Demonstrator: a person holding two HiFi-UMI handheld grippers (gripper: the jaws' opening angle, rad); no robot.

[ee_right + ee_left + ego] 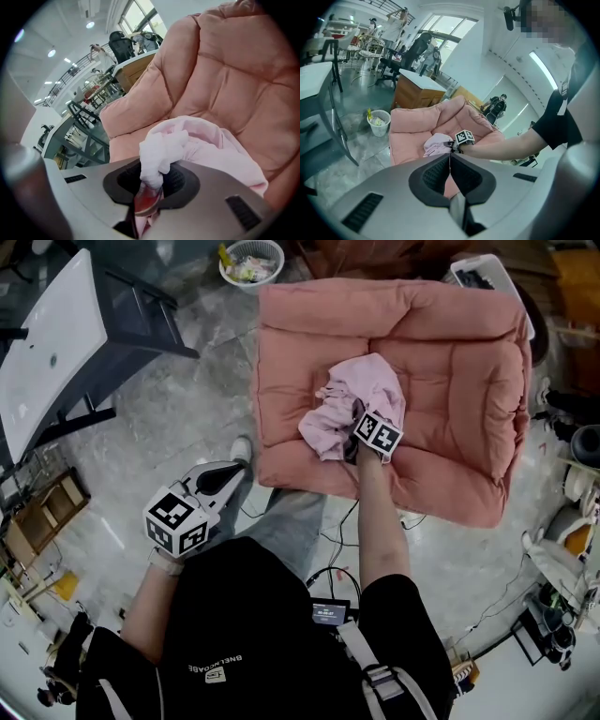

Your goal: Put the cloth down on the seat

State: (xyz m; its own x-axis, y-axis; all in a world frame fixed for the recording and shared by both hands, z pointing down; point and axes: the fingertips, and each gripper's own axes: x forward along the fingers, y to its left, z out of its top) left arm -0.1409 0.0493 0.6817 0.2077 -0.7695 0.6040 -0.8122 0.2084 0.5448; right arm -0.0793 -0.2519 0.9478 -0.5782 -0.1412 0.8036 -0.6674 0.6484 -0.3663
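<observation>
Right gripper view: right gripper [152,180] pinches crumpled, soft pink cloth [197,140] on the plump quilted seat [225,70].

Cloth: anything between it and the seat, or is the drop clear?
Nothing visible stands in the way. The right gripper is shut on a fold of the cloth, and the rest of it appears to lie bunched on the pink seat. No other thing lies on that cushion.
</observation>
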